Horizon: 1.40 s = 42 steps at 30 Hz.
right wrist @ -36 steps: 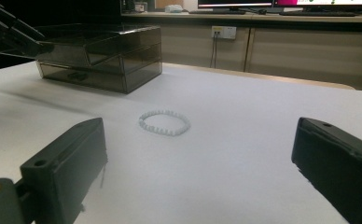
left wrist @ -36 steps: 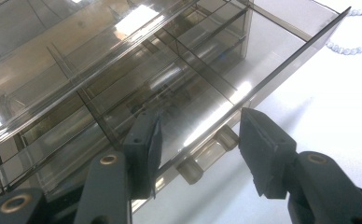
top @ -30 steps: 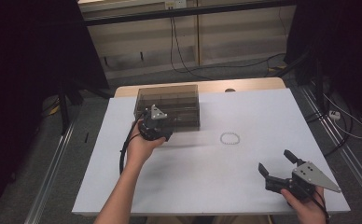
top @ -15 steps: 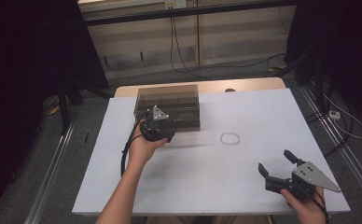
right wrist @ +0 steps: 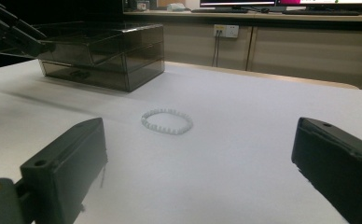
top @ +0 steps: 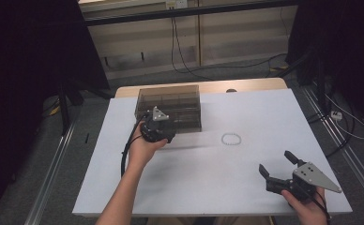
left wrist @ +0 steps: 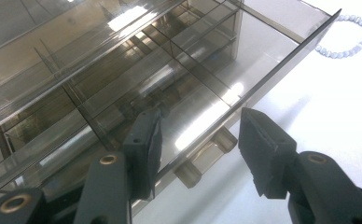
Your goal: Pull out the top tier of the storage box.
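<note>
White table (top: 246, 197) spread across the high view. At 11 o'clock on it, a smoked clear organiser box (top: 170, 98), split into compartments, near the far edge. Bottom drawer (left wrist: 207, 88) pulled out toward 6 o'clock, seen from above in the left gripper view, with nothing visible in its compartments.

At 10 o'clock, just in front of the box, left gripper (left wrist: 195, 126) in a hand, pointing into the drawer. Jaws half apart and just closing, straddling the drawer's front wall (left wrist: 281, 70): one pad over the inside, close against the wall, the other outside and clear of it. Not clamped yet. Small handle tab (left wrist: 207, 156) low between the jaws.

At 4 o'clock, near the front edge, right gripper (top: 276, 161) held level, jaws spread wide, nothing between them.

Just off centre toward 1 o'clock, white bead bracelet (top: 231, 138), lying flat, well apart from both grippers and just right of the box.
</note>
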Available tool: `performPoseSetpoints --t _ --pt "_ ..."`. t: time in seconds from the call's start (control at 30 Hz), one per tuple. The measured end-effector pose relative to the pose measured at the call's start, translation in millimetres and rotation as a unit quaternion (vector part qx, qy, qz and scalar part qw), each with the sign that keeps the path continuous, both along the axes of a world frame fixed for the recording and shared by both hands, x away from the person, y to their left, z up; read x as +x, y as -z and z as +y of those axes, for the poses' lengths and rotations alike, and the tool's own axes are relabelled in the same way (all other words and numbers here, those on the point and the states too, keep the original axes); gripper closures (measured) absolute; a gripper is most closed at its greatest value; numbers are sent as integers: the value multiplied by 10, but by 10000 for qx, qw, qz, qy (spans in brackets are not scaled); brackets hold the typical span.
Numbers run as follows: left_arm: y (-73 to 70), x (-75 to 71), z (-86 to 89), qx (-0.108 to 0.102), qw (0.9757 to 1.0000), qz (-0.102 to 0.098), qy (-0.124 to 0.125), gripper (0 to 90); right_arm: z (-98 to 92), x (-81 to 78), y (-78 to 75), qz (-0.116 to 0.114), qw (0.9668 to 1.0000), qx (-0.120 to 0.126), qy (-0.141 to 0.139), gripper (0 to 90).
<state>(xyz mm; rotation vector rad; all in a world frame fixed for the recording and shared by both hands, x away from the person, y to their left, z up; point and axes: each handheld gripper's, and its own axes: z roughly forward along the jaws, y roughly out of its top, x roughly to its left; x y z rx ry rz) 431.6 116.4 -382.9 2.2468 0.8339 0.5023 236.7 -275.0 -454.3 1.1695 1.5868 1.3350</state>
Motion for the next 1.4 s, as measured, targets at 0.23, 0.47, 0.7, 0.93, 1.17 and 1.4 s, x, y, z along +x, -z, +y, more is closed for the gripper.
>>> performPoseSetpoints --t 0.23,0.47,0.7,0.93,1.17,1.4 --pt "-19 -16 20 20 10000 -29 17 514 -7 -2 0 -14 10000 -18 1 21" --pt "-29 -28 26 43 10000 -32 56 517 5 -4 -4 -19 10000 -22 -22 22" --pt "-11 -13 4 -13 10000 10 38 475 -4 -3 -2 -16 10000 -31 -2 22" --pt "29 -1 -35 189 9997 -113 86 480 -7 -6 -1 -19 10000 -38 0 22" --pt "11 -7 15 257 9995 -93 164 496 -17 -6 2 -11 10000 -8 17 22" --pt "9 -8 28 214 9996 -74 177 497 0 -3 4 1 10000 -31 -21 22"
